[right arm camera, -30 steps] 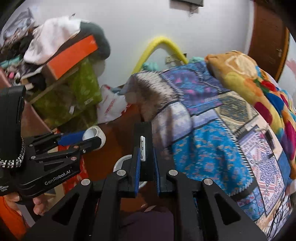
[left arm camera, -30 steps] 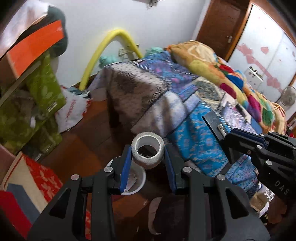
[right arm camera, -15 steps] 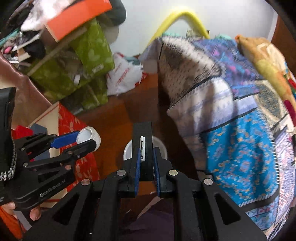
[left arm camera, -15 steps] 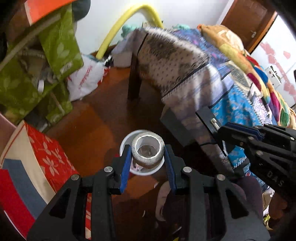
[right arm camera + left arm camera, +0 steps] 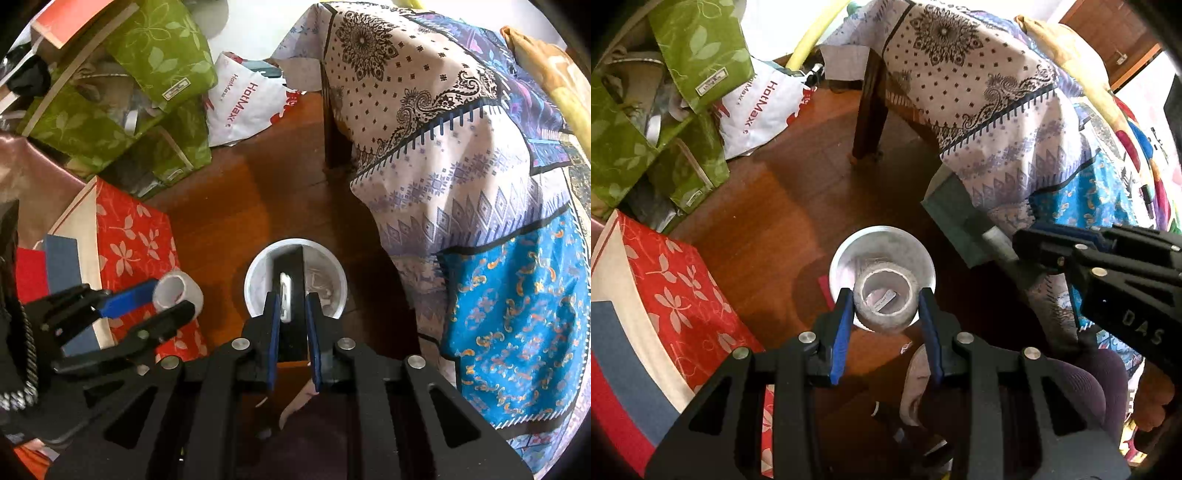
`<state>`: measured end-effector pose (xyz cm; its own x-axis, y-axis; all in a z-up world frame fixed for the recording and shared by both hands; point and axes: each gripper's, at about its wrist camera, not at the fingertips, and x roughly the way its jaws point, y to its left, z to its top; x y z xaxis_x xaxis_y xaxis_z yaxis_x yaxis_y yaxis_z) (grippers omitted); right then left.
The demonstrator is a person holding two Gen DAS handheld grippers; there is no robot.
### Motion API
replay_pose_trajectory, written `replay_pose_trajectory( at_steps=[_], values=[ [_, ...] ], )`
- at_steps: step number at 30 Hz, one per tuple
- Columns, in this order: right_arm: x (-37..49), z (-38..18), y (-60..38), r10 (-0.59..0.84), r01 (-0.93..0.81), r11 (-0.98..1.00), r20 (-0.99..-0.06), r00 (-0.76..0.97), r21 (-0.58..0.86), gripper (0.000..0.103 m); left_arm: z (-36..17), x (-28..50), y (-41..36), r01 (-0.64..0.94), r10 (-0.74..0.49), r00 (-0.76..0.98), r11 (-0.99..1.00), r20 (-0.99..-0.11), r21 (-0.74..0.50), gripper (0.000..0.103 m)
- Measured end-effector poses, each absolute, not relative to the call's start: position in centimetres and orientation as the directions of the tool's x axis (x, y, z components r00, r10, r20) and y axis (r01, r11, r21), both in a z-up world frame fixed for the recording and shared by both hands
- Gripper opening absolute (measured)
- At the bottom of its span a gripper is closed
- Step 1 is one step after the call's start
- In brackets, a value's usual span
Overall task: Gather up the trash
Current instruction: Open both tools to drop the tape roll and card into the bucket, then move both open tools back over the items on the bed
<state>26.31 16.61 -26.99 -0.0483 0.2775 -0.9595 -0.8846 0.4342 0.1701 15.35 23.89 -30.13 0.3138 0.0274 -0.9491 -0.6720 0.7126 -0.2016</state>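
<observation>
Cluttered bedroom, dark reddish wood floor (image 5: 783, 206) under both tools. Far left of your left tool: green leaf-print fabric bags (image 5: 683, 74), and nearer, a red floral-print box (image 5: 679, 295). Ahead-left sits a white HotMax plastic bag (image 5: 761, 107).

Your left gripper (image 5: 886, 314) is clamped on a grey-white roll of tape (image 5: 886, 302), blue pads touching both sides, roll's hole facing the camera. Roll hangs directly over the near rim of a white round plastic bin (image 5: 846, 254) standing on the floor; some pale scraps lie inside it.

Right wrist view: your left gripper with the roll shows at the left of your right tool (image 5: 173, 295), over the red box, beside the bin (image 5: 258, 273). Your right gripper (image 5: 291, 317) is closed narrow on a flat black rectangular device with a white edge slot (image 5: 288, 280), held upright on edge above the bin opening.

Right of both tools: a bed draped in a patterned batik cloth, white, purple and blue (image 5: 480, 206), hanging close to the bin. One dark wooden bed leg (image 5: 868, 114) stands ahead of the bin.
</observation>
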Motion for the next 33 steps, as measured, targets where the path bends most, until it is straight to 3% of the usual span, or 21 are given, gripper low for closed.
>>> replay_pose_trajectory(
  at_steps=[3,17,33],
  values=[
    [26.7,-26.8,16.6,0.286,-0.884,0.432,-0.957,-0.052,0.177,0.046,-30.7,15.9,24.2,-0.674,0.014,0.307,0.709,-0.952,-0.207,0.035],
    [28.1,-24.8,14.2,0.311,-0.879,0.457,-0.950,0.015,0.136,0.046,-30.5,17.8,23.9,-0.658,0.034,0.277,0.735,-0.960,-0.163,0.041],
    [27.6,-16.6,7.9,0.458,-0.861,0.497,-0.876,0.151,0.111,0.046,-19.4,16.3,19.9,-0.606,0.179,0.446,0.781,-0.877,-0.148,0.041]
  ],
)
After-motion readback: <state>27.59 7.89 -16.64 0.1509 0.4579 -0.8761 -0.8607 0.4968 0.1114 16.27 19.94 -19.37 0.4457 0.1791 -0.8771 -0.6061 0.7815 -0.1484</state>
